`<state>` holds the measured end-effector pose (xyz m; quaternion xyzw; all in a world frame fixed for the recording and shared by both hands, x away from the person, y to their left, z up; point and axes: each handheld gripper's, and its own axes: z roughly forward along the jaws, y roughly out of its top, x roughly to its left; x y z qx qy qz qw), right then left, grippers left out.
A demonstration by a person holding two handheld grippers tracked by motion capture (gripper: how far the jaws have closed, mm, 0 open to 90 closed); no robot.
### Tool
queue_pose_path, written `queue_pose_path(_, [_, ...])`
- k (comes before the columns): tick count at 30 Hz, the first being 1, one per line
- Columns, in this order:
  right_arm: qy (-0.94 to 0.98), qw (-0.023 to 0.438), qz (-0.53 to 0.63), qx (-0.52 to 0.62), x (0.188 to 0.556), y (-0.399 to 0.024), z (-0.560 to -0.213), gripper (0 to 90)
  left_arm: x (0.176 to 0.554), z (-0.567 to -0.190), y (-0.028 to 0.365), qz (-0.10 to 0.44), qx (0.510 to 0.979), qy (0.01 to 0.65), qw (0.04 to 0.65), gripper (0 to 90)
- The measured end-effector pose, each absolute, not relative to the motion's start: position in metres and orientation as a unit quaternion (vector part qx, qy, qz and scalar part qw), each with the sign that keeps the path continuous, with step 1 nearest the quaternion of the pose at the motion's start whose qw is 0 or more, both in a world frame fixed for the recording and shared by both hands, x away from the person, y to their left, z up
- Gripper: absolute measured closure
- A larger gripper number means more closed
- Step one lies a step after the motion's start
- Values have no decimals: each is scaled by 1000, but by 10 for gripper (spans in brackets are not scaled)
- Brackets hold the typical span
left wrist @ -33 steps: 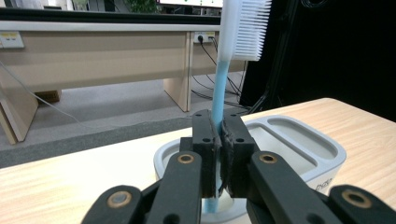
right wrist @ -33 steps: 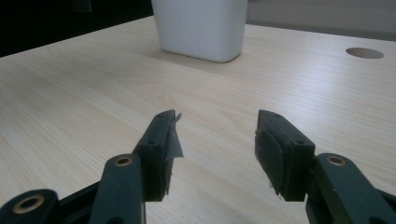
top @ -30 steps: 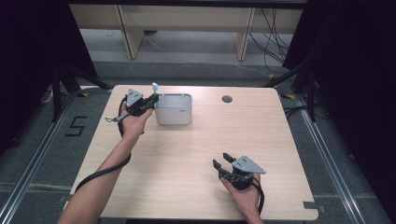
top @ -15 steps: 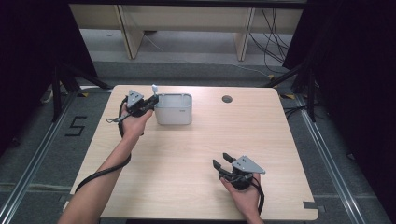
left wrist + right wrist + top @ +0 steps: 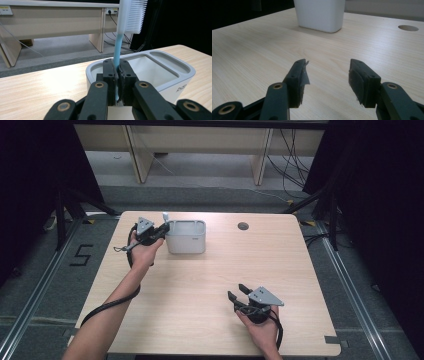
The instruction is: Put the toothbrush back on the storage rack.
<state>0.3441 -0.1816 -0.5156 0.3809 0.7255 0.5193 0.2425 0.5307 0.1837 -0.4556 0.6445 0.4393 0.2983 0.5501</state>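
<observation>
While the left tool [image 5: 117,75] sits clamped on the blue handle of a toothbrush [image 5: 130,17], the brush stands upright, bristle head at top, at the near-left rim of the white holder [image 5: 160,68]. On the worktop [image 5: 210,290], seen from the high view, that holder [image 5: 185,236] stands near 11 o'clock, with the left tool [image 5: 161,227] touching its 9 o'clock side. Right tool [image 5: 239,292] rests toward 5 o'clock, well apart, jaws spread and empty [image 5: 327,75].

Step in hand, by judgement: putting the toothbrush into the holder. The handle's lower end is hidden behind the jaws, so depth of seating cannot be told.

Next move likely calls for lowering the handle into a compartment, then parting the jaws without tipping the holder.
</observation>
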Motion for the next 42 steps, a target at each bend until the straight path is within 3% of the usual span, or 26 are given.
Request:
queue_pose_path(28, [725,239,521,381,344,-181,-516,485,531,-459,185,287,649,451,541,816])
queue_pose_path(32, [726,239,520,381,344,-181,-516,485,529,-459,186,287,645,455,543,786])
queue_pose_path(42, [728,242,516,382,344,-182,-515,482,520,-458,190,284,629,470,551,567])
